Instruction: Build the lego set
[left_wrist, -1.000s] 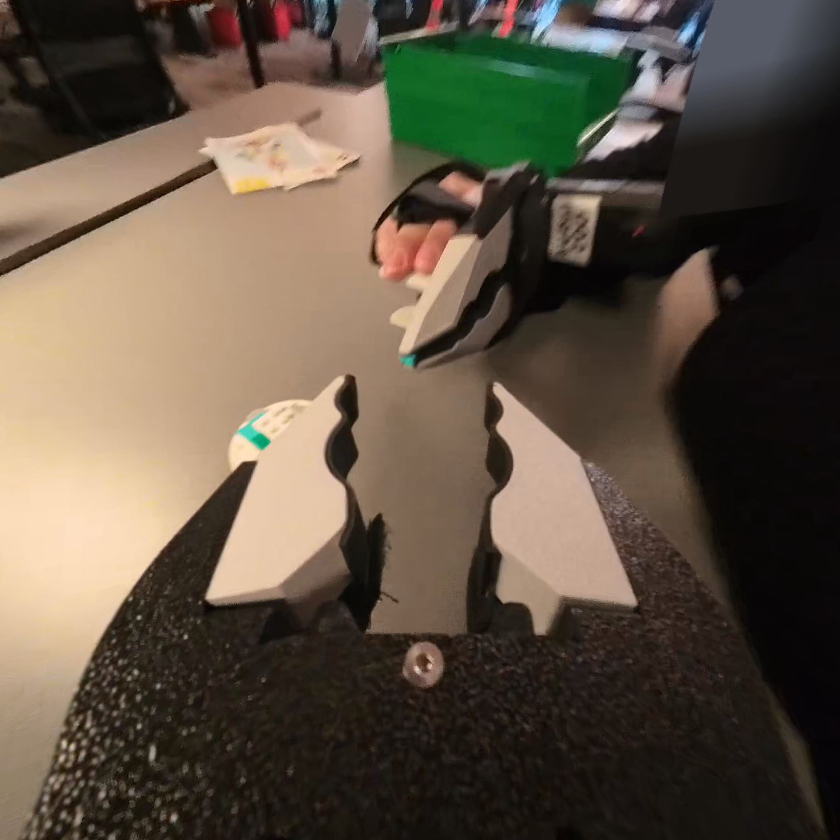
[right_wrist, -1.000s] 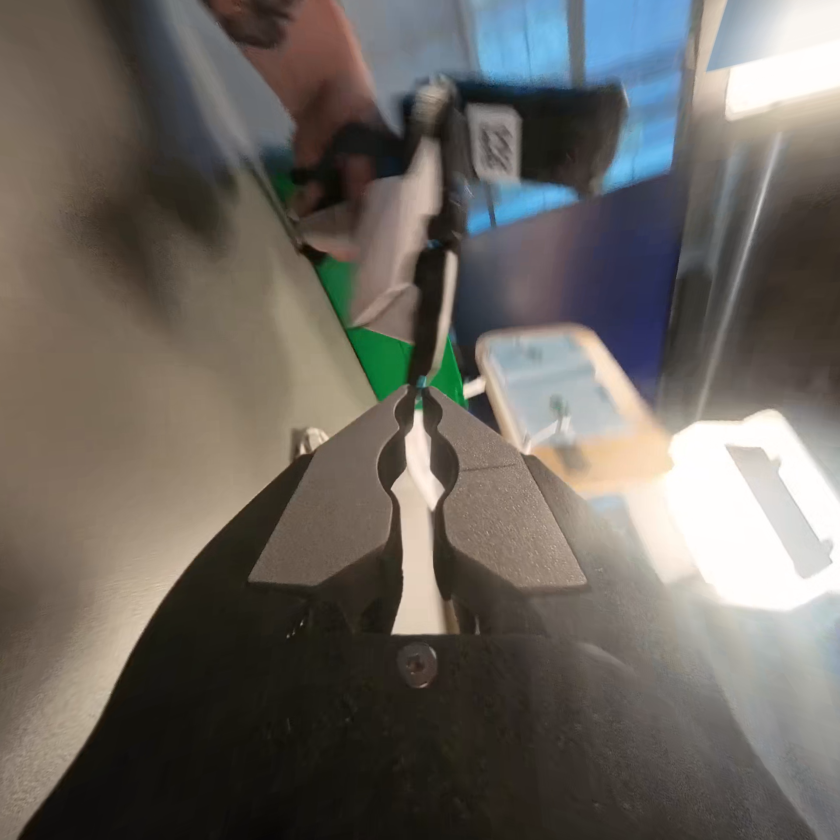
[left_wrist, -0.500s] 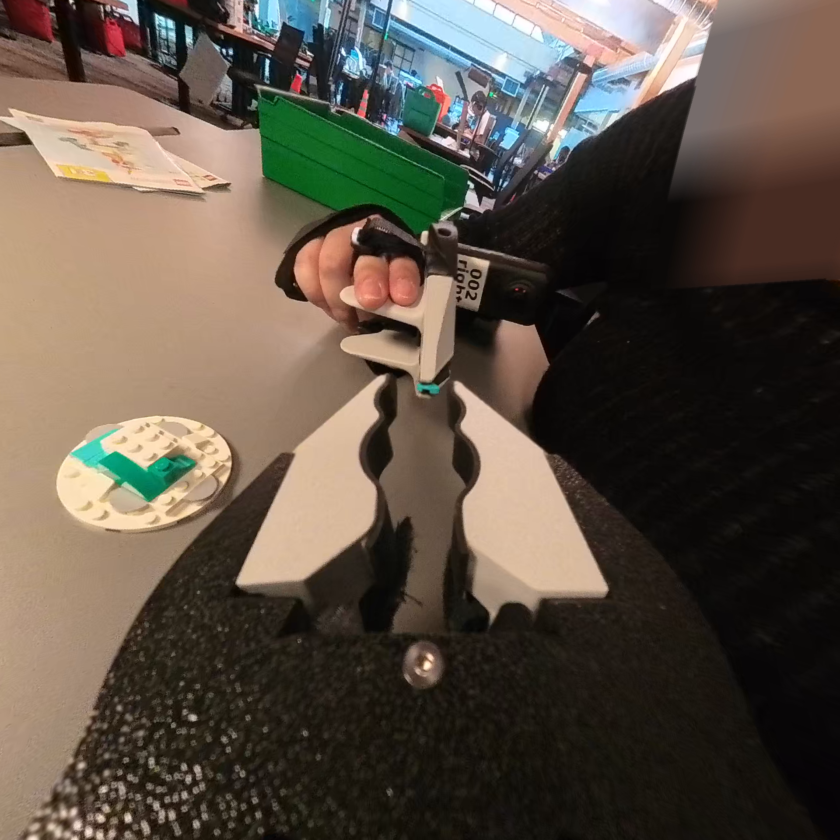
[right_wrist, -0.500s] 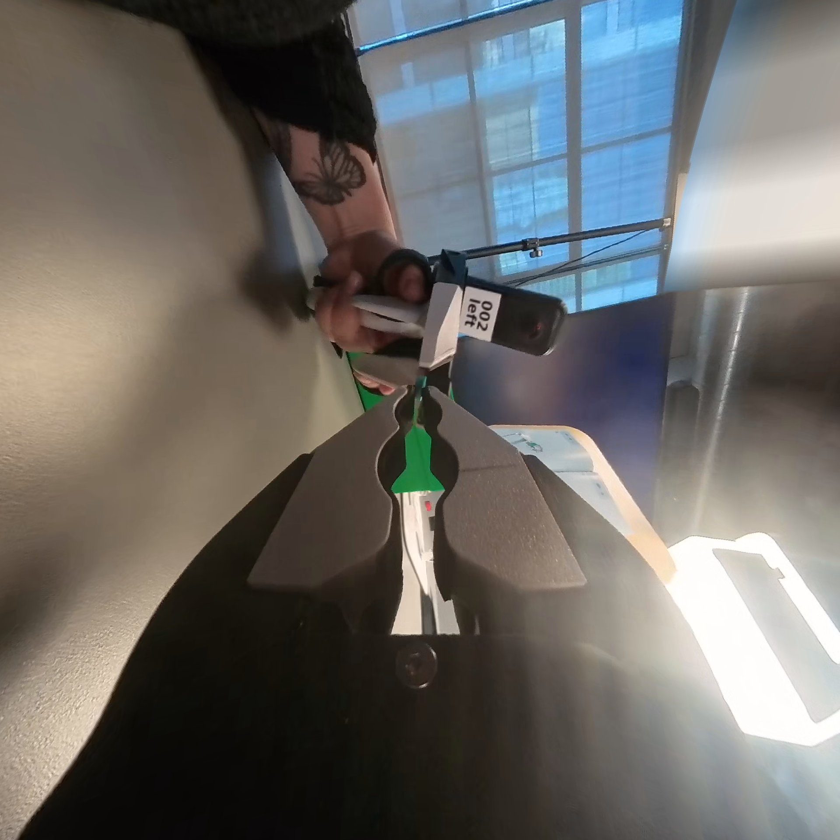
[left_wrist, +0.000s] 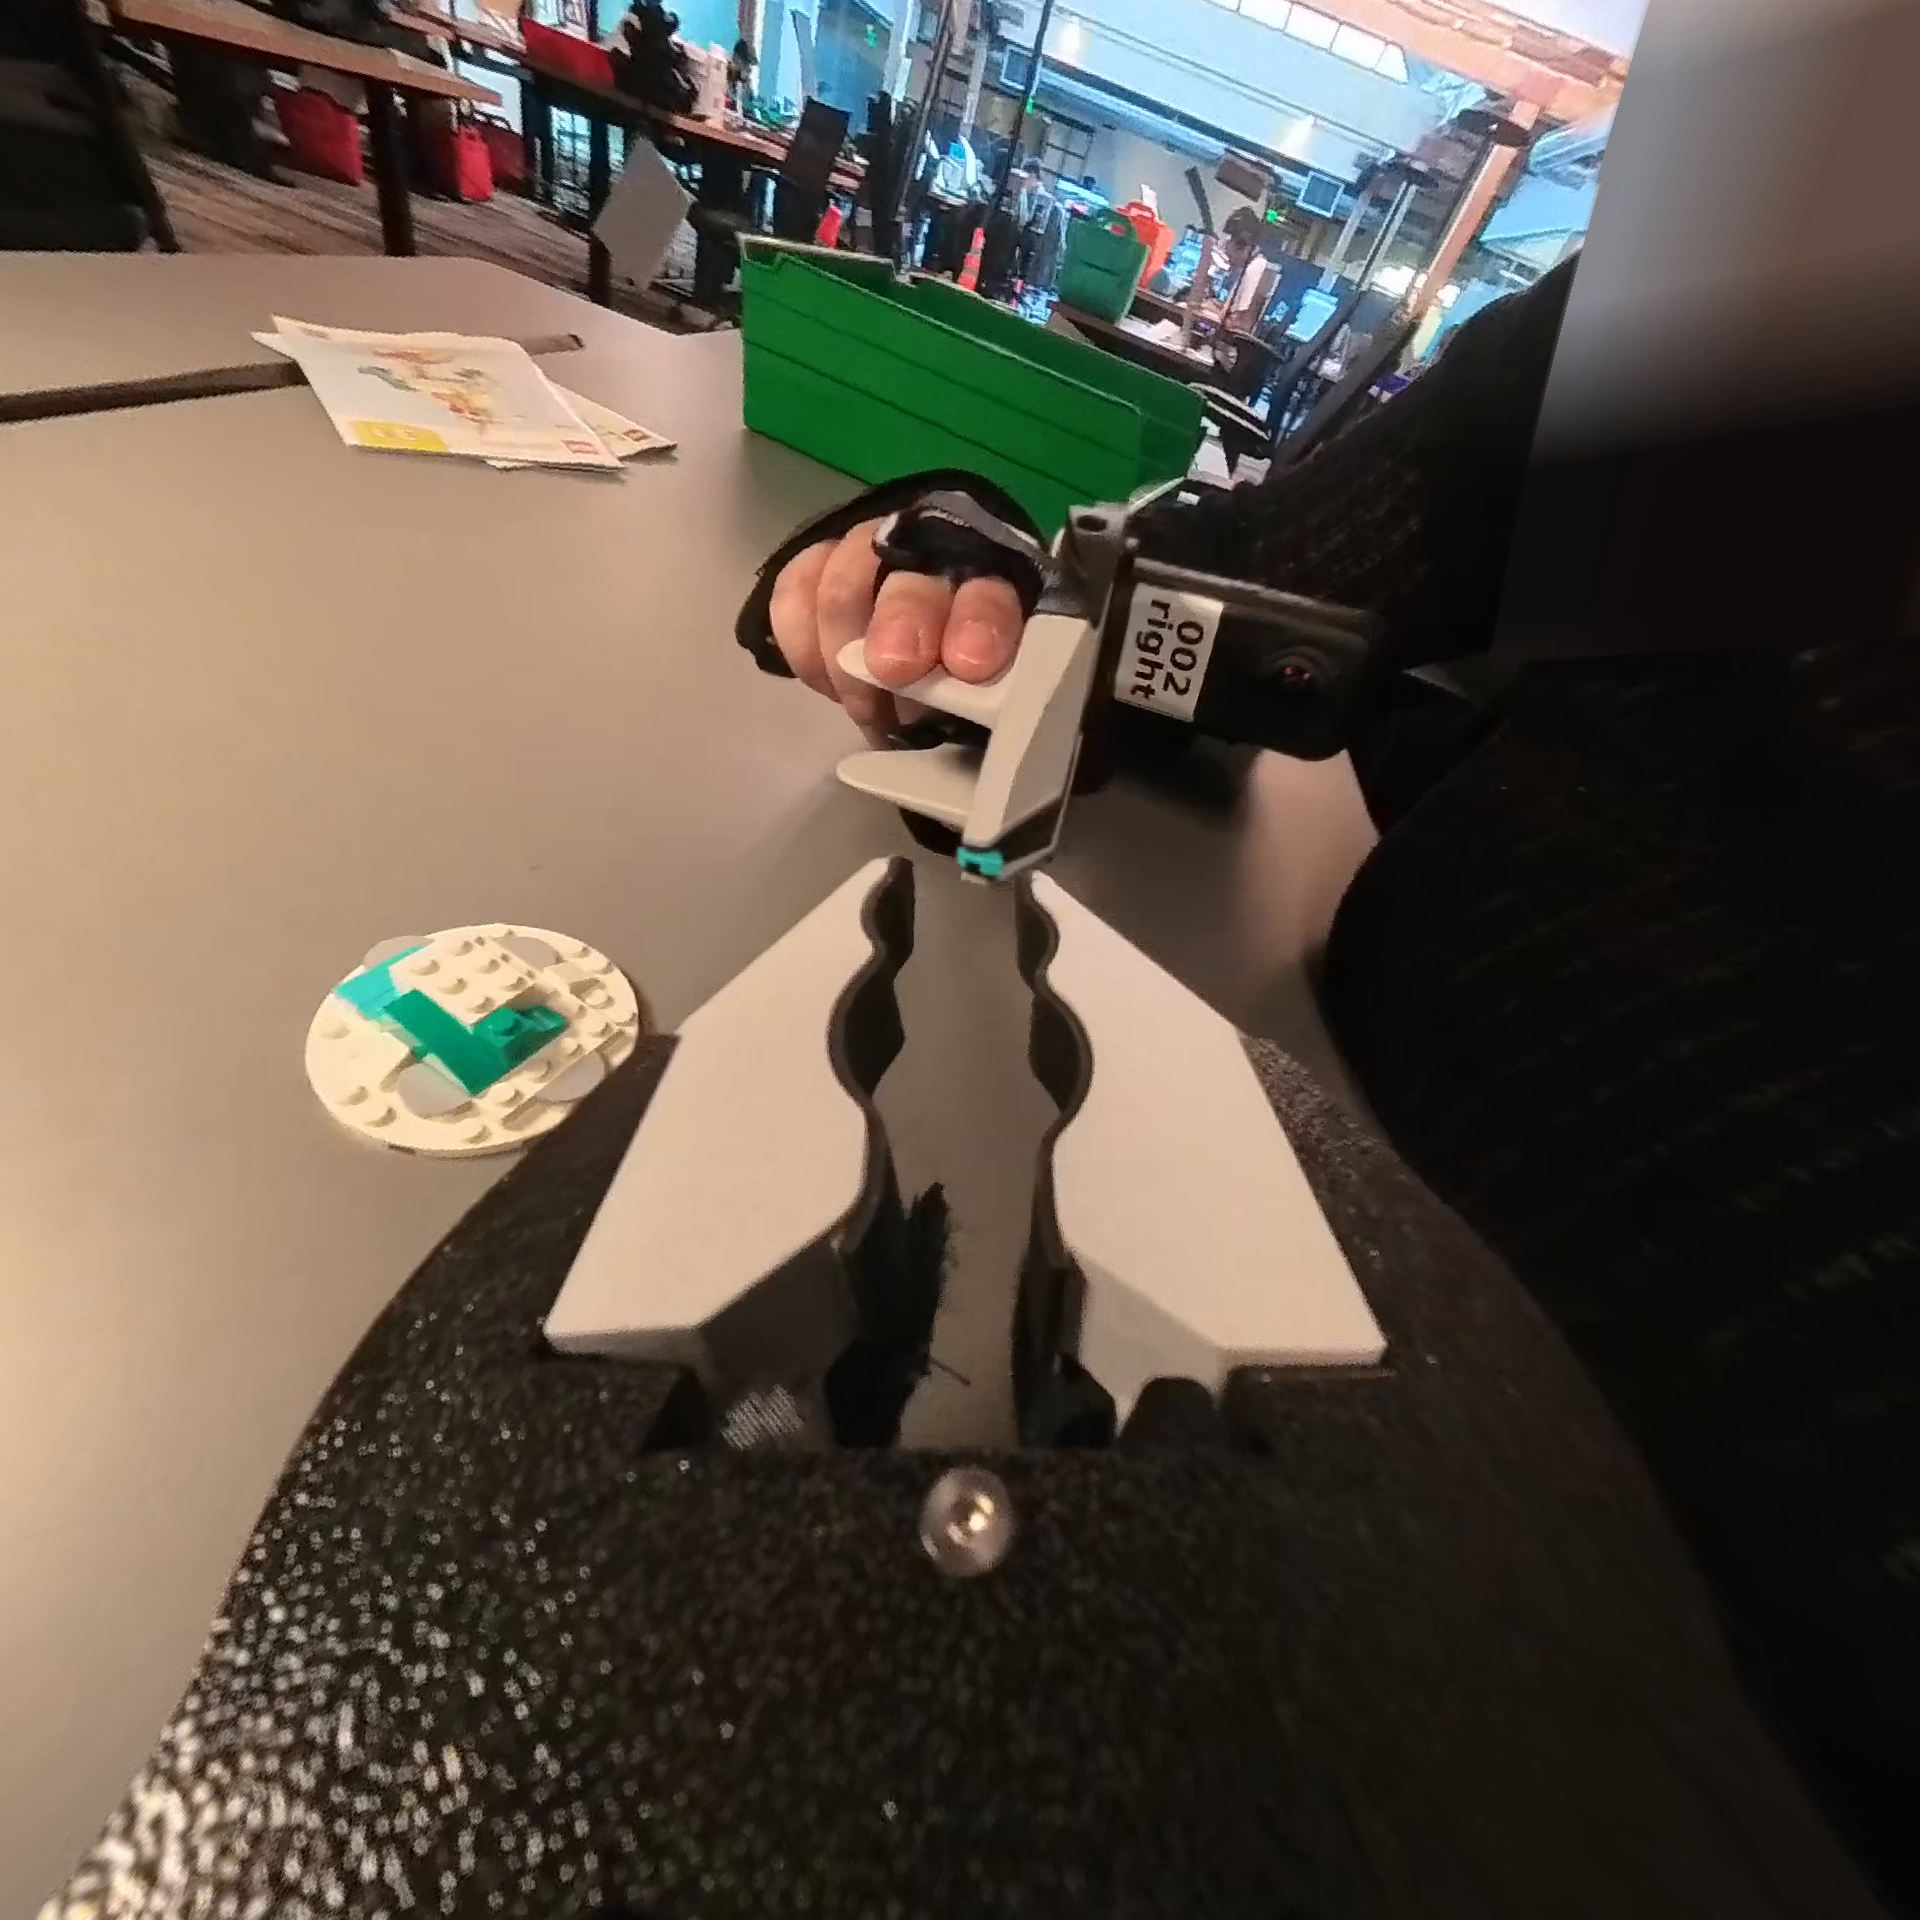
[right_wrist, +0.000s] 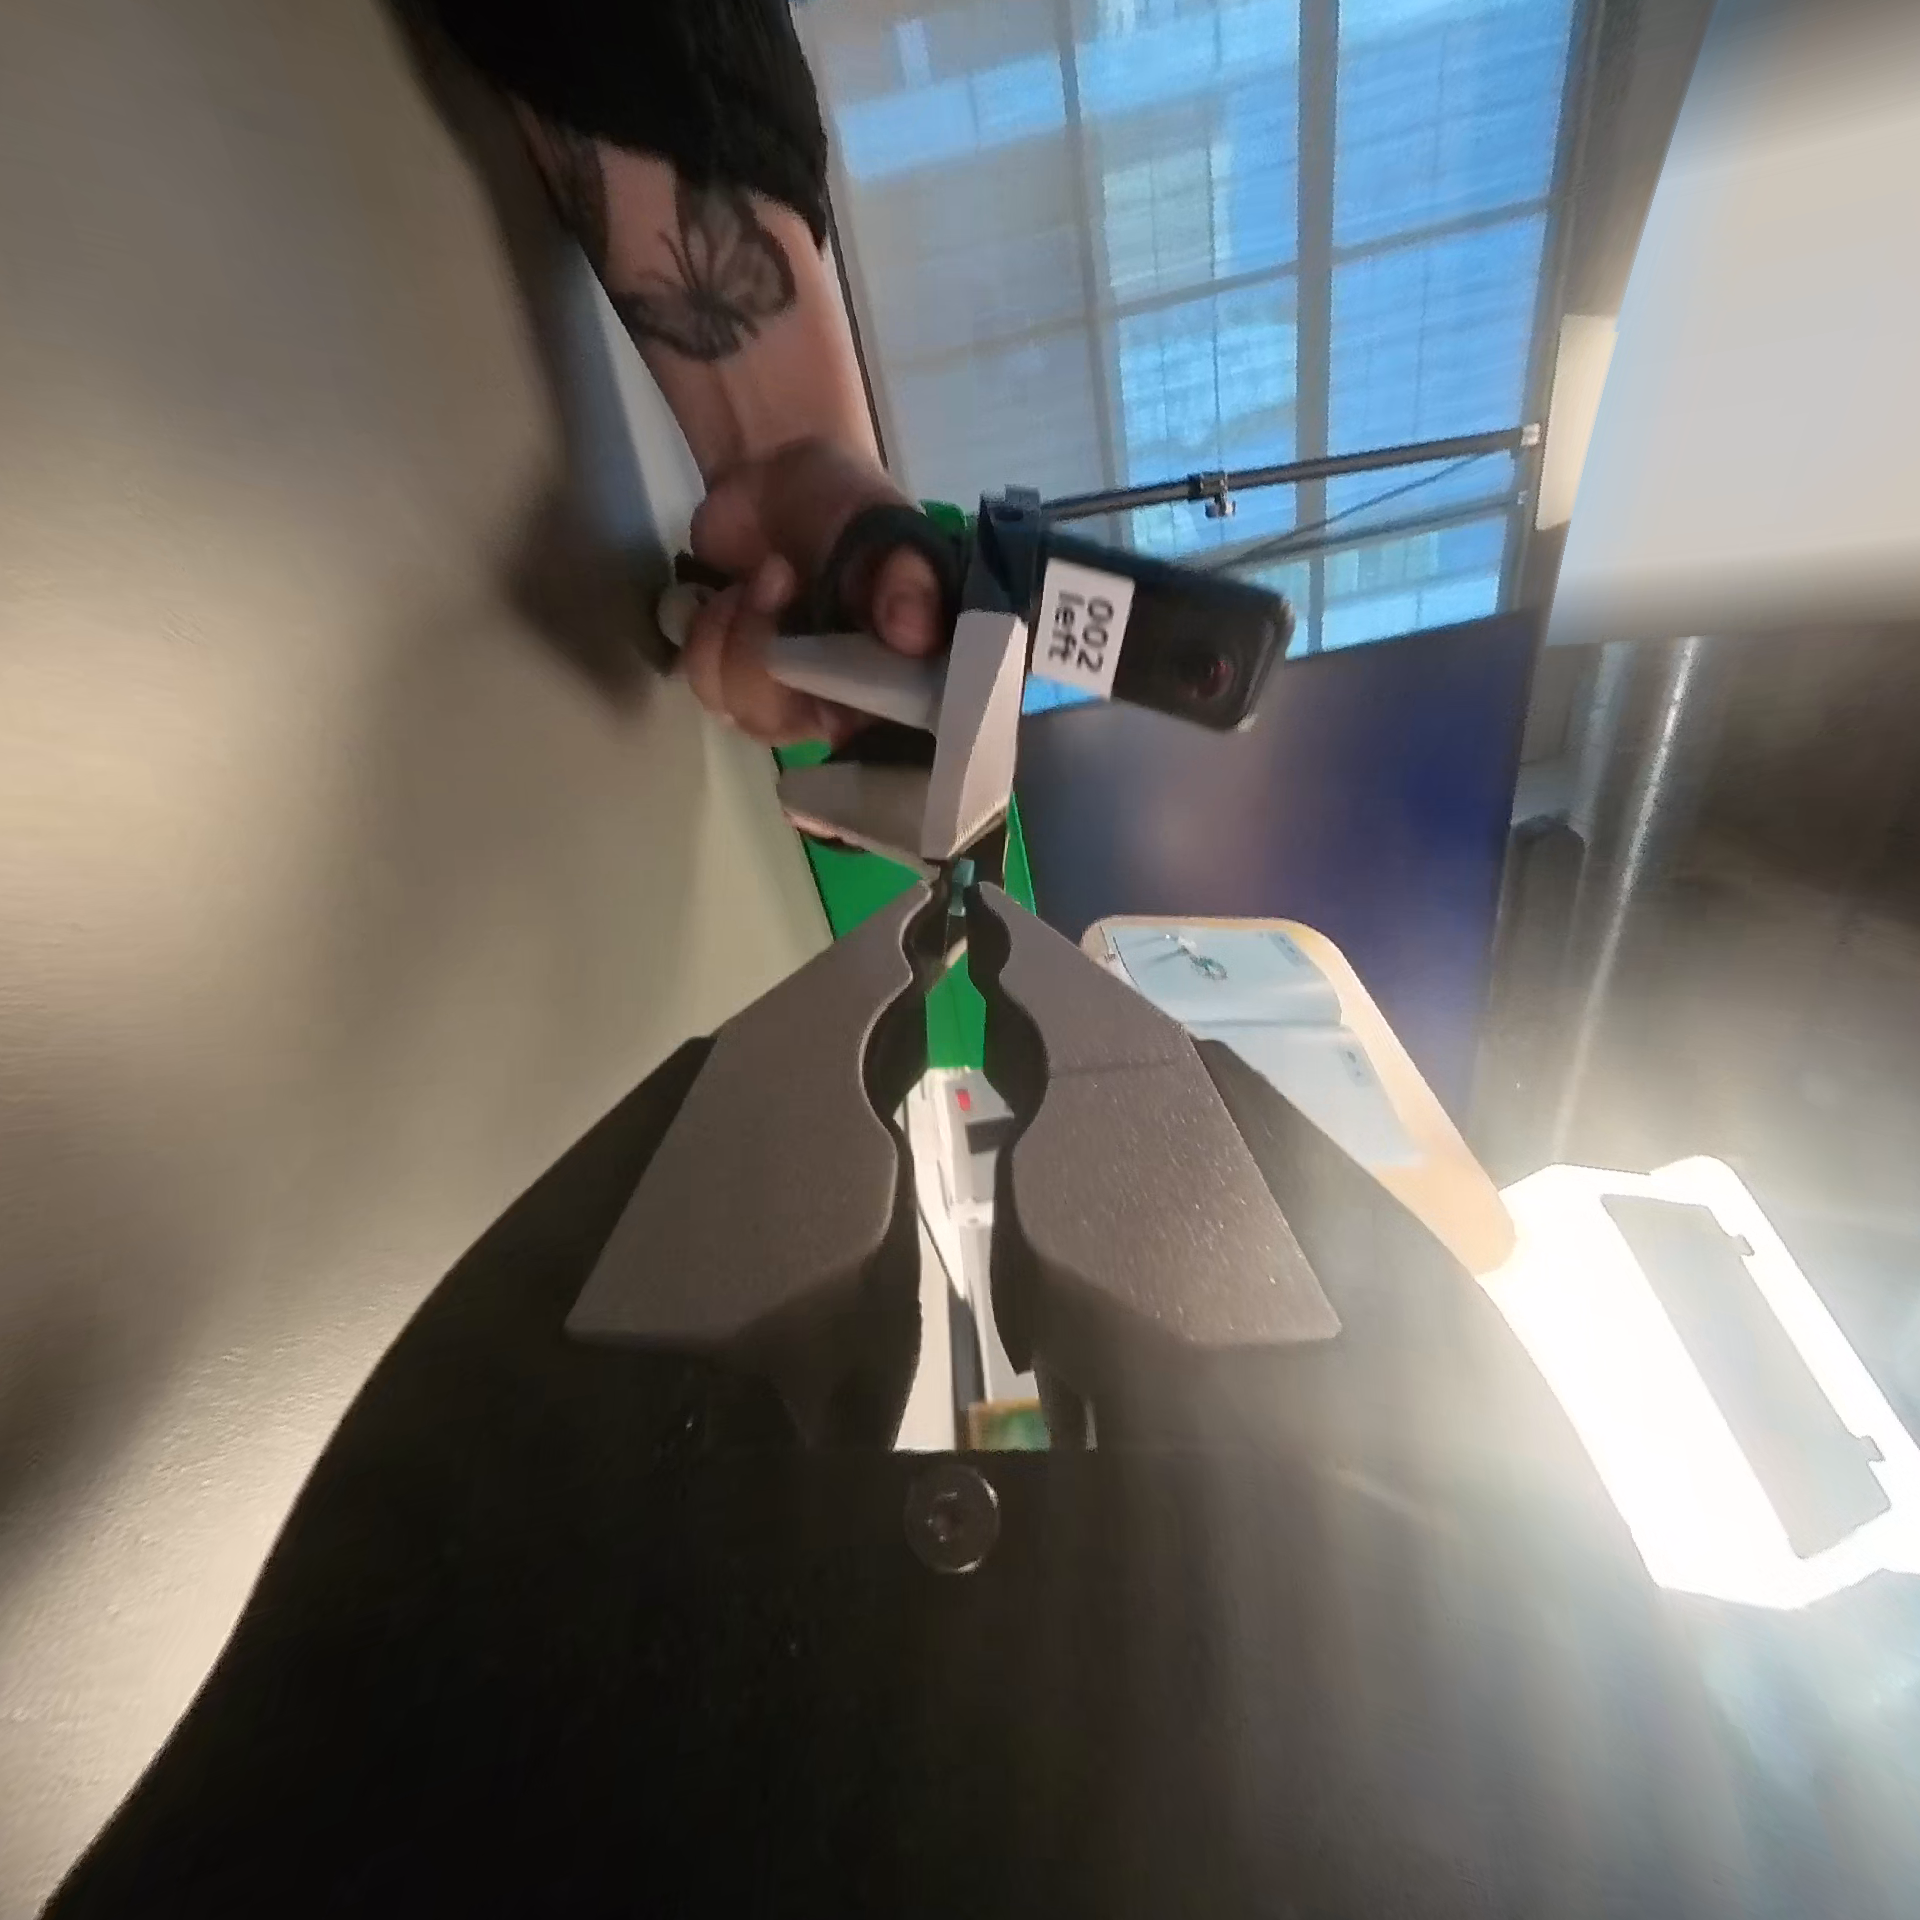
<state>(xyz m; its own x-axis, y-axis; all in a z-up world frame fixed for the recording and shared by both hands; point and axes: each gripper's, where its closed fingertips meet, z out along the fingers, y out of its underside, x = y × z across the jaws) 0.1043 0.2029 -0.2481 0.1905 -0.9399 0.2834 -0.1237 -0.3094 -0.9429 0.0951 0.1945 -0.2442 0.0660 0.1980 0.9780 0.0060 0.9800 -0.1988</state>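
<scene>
In the left wrist view my left gripper (left_wrist: 961, 878) is open and empty above the grey table (left_wrist: 416, 675). My right gripper (left_wrist: 1000, 854) points down at the gap between the left fingertips and is shut on a small teal lego piece (left_wrist: 977, 860). A round white lego plate (left_wrist: 358, 1081) with teal and green bricks (left_wrist: 468, 1039) lies on the table to the left of my left gripper. In the right wrist view, rolled sideways, my right gripper (right_wrist: 954, 894) pinches the teal piece (right_wrist: 964, 873) at its tips. The left gripper (right_wrist: 940, 847) meets it tip to tip.
A green bin (left_wrist: 956, 384) stands at the back of the table. Instruction booklets (left_wrist: 457, 400) lie at the back left. The person's dark sleeve and body (left_wrist: 1610, 935) fill the right side. The table edge runs on the right. Both grippers' tips are close together, under 4 cm apart. From either gripper's tips it is about 12 centimetres to the round white lego plate (left_wrist: 358, 1081).
My right gripper has swung upright and brought the teal piece to my left fingertips. My left jaws have narrowed but stay open. The round plate has come into fuller view.
</scene>
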